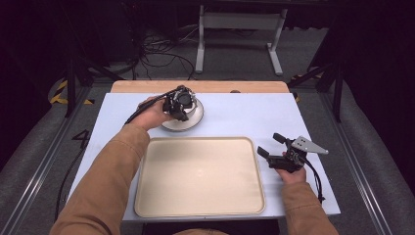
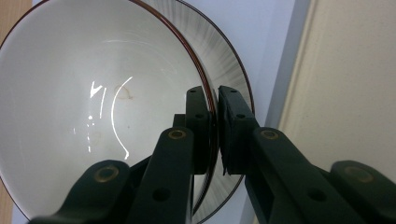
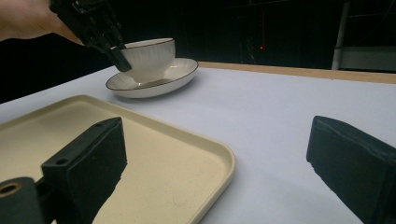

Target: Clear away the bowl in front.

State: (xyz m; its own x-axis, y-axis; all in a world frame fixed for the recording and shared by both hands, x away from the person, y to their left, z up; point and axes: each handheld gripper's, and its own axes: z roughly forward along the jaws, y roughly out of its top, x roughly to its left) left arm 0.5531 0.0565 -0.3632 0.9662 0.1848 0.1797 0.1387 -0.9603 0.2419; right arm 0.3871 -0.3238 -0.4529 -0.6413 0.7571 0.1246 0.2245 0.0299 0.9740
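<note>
White tabletop [image 1: 235, 115]: cream tray [image 1: 199, 176] centre; cup [image 3: 148, 58] on saucer [image 3: 177, 74] at 11 o'clock, left gripper [image 2: 215, 100] clamped on cup rim; right gripper [image 1: 274, 145] jaws apart at 3 o'clock.

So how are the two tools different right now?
The left tool is shut, pinching the rim of the cup that sits on the saucer. The right tool is open and holds nothing. The left one reaches to the far side of the table; the right one is beside the tray, near the person. Both are black with two jaws, each held in a hand.
</note>
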